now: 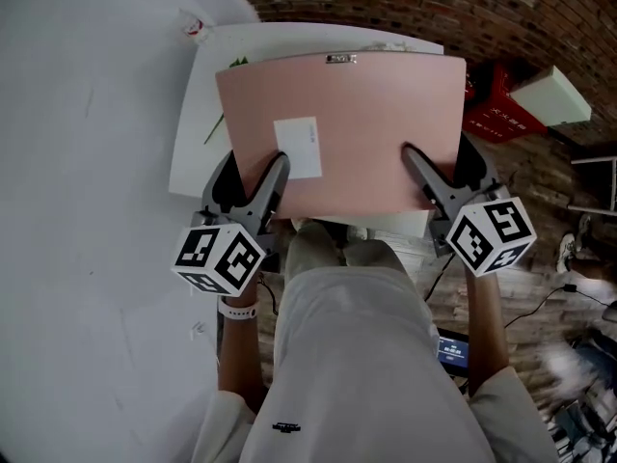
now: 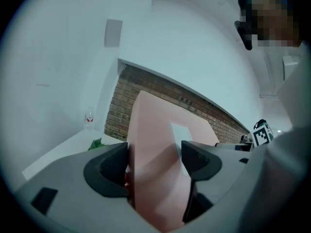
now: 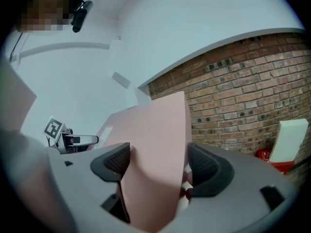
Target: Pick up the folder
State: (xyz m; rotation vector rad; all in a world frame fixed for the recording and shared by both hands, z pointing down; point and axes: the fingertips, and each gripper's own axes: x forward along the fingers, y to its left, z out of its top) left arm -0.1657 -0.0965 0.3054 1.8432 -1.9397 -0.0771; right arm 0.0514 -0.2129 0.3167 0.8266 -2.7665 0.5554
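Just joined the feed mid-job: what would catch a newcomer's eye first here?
The large pink folder fills the middle of the head view, with a white label on its cover and a metal clip at its far edge. The left gripper and right gripper are each shut on its near edge, one toward each side. Beyond it are a white table and a brick wall.

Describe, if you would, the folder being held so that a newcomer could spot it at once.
Start at the white table before the brick wall. Over it, the left tool and the right tool each pinch the near edge of the folder. It is the only pink thing there, bearing a white rectangular label and a small metal clip on its far edge.
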